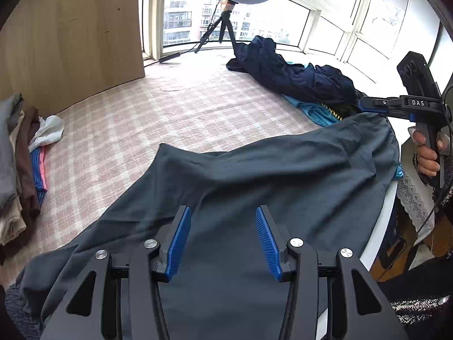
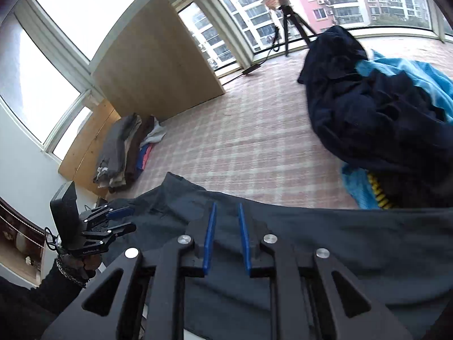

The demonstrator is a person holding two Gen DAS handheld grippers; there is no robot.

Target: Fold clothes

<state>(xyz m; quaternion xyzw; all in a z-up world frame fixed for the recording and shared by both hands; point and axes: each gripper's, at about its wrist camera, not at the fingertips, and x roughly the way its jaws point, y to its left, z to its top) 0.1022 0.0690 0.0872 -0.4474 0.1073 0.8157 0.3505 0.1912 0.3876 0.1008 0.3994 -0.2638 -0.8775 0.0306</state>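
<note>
A dark grey garment (image 1: 254, 175) lies spread and rumpled over the near side of the plaid-covered surface (image 1: 136, 119); it also fills the lower part of the right wrist view (image 2: 325, 243). My left gripper (image 1: 223, 212) is open just above the garment, nothing between its blue pads. It also shows at the left of the right wrist view (image 2: 124, 221), open at the garment's edge. My right gripper (image 2: 226, 208) is open with a narrow gap, low over the garment's far edge. In the left wrist view it is at the right (image 1: 365, 104), over the garment's far corner.
A heap of dark navy clothes (image 1: 297, 70) over a light blue cloth (image 2: 410, 73) lies at the far right. A stack of folded clothes (image 1: 19, 164) sits at the left by a wooden cabinet (image 1: 70, 34). A ring light on a tripod (image 1: 223, 25) stands by the windows.
</note>
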